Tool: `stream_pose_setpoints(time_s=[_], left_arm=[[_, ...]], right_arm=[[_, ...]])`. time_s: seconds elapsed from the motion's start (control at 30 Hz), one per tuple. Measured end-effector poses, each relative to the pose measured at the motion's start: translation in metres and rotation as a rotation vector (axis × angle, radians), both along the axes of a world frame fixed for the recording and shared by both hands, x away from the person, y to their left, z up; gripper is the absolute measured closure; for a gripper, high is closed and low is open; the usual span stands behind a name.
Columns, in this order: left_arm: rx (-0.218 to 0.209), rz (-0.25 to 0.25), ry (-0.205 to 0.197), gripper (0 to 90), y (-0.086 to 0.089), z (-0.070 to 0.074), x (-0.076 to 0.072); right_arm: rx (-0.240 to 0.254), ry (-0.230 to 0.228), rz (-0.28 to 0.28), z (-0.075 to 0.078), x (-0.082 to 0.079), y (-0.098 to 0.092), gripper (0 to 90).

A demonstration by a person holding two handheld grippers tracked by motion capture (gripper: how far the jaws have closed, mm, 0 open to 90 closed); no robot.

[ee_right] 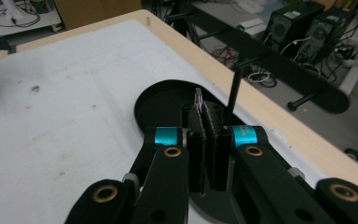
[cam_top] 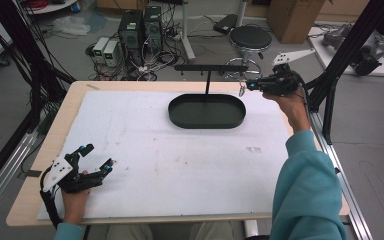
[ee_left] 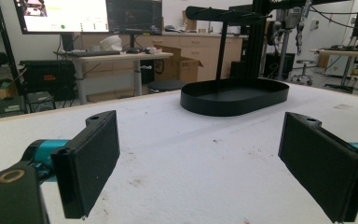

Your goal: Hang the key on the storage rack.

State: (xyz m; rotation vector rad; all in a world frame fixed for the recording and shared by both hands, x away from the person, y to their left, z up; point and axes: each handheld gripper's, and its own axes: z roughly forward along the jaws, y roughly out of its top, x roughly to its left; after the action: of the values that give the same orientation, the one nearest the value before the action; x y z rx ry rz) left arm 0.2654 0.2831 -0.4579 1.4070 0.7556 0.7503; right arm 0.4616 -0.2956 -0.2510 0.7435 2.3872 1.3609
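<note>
With the left tongs (cam_top: 96, 158) held apart on the counter (cam_top: 180, 150), a small trinket (ee_right: 198, 99) clamped in the right tongs (ee_right: 207, 122) above the tray (cam_top: 207, 111) could have slipped if loosened.

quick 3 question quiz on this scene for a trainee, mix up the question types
1. True or false: the left gripper rests near the front left corner of the table with its fingers spread apart.
2. The right gripper is held: A) flat on the white mat B) raised at the right end of the black oval tray C) under the table.
3. Fill in: the right gripper's fingers pinch a small thin ____ object.

Key: 1 true. 2 B. 3 purplish (what it is cannot be told). The stand rises from the tray's far side.
</note>
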Motion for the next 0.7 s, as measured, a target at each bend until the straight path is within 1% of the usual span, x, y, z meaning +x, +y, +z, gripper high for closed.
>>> stream_pose_setpoints(time_s=[0.1,0.17,0.2,0.27,0.33,0.47,0.53,0.57,0.6,0.63,0.7], left_arm=[[0.000,0.000,0.001,12.8,0.000,0.000,0.000],[0.000,0.000,0.001,12.8,0.000,0.000,0.000],[0.000,0.000,0.001,12.8,0.000,0.000,0.000],[0.000,0.001,0.001,12.8,0.000,0.000,0.000],[0.000,0.000,0.000,12.8,0.000,0.000,0.000],[0.000,0.000,0.001,12.8,0.000,0.000,0.000],[0.000,0.000,0.001,12.8,0.000,0.000,0.000],[0.000,0.000,0.001,12.8,0.000,0.000,0.000],[0.001,0.001,0.001,12.8,0.000,0.000,0.000],[0.001,0.001,0.002,12.8,0.000,0.000,0.000],[0.002,0.001,0.002,12.8,0.000,0.000,0.000]], right_arm=[[-0.002,0.000,-0.010,0.002,0.009,-0.002,89.1],[-0.004,0.008,-0.017,0.005,0.014,-0.002,89.0],[-0.004,0.002,-0.019,0.006,0.015,-0.001,89.0],[0.000,0.003,-0.025,0.006,0.019,-0.001,89.1],[-0.009,0.013,-0.030,0.006,0.024,0.000,89.1],[-0.005,0.034,-0.034,0.002,0.032,0.002,89.1],[-0.011,0.042,-0.040,0.001,0.036,0.003,89.1],[-0.015,0.055,-0.043,0.001,0.038,0.004,89.0],[-0.025,0.059,-0.050,0.002,0.040,0.005,89.1],[-0.030,0.047,-0.052,0.002,0.041,0.006,89.1],[-0.017,0.049,-0.054,0.002,0.043,0.007,89.1]])
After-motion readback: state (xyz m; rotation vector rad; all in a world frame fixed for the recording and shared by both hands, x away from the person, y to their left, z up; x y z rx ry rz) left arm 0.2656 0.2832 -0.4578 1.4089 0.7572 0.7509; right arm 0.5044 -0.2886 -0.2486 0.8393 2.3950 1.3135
